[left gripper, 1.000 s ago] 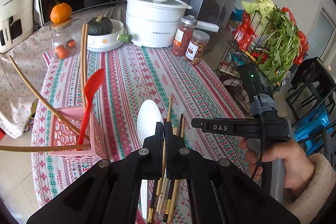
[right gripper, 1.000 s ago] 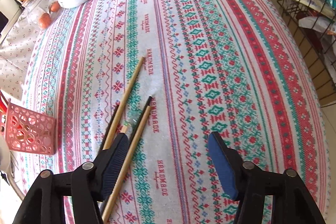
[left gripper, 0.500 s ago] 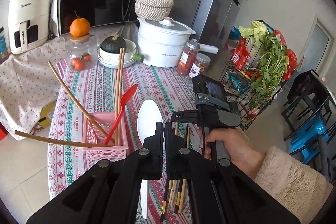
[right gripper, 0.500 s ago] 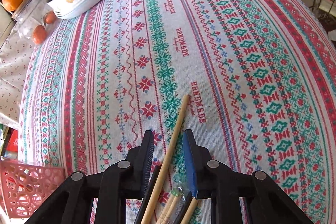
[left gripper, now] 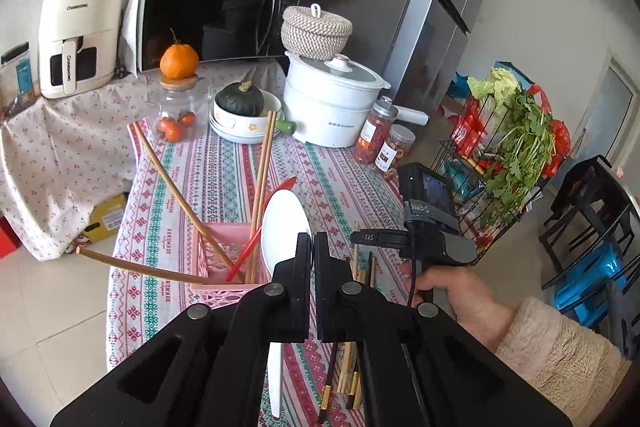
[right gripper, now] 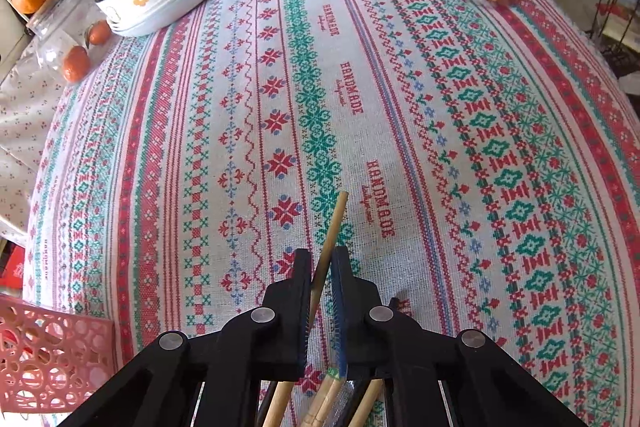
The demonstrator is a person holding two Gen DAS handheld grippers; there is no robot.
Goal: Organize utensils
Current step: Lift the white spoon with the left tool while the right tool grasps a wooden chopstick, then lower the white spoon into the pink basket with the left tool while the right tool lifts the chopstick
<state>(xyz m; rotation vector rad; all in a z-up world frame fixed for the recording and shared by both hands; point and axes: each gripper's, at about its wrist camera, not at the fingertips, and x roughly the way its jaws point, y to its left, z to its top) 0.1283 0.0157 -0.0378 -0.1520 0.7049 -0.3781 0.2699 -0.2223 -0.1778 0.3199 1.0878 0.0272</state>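
Note:
My left gripper (left gripper: 312,247) is shut on a white spoon (left gripper: 285,223) and holds it up over the table, bowl end forward. Just beyond it stands a pink perforated basket (left gripper: 224,291) that holds long wooden chopsticks (left gripper: 262,171) and a red spoon (left gripper: 276,195). My right gripper (right gripper: 321,261) is shut on a light wooden chopstick (right gripper: 334,227) that sticks out forward above the patterned tablecloth (right gripper: 400,107). Several more chopsticks (left gripper: 352,367) lie on the cloth under it. The right gripper also shows in the left wrist view (left gripper: 360,237). The basket corner shows in the right wrist view (right gripper: 48,359).
At the table's far end stand a white pot (left gripper: 332,107), a bowl with a dark squash (left gripper: 240,107), a glass jar with an orange on top (left gripper: 178,107) and two snack jars (left gripper: 384,143). A wire rack with greens (left gripper: 512,155) stands right of the table.
My right gripper went from open to shut on one chopstick and moved forward. My left gripper rose and pulled back with the white spoon; the basket now sits nearer the centre of its view.

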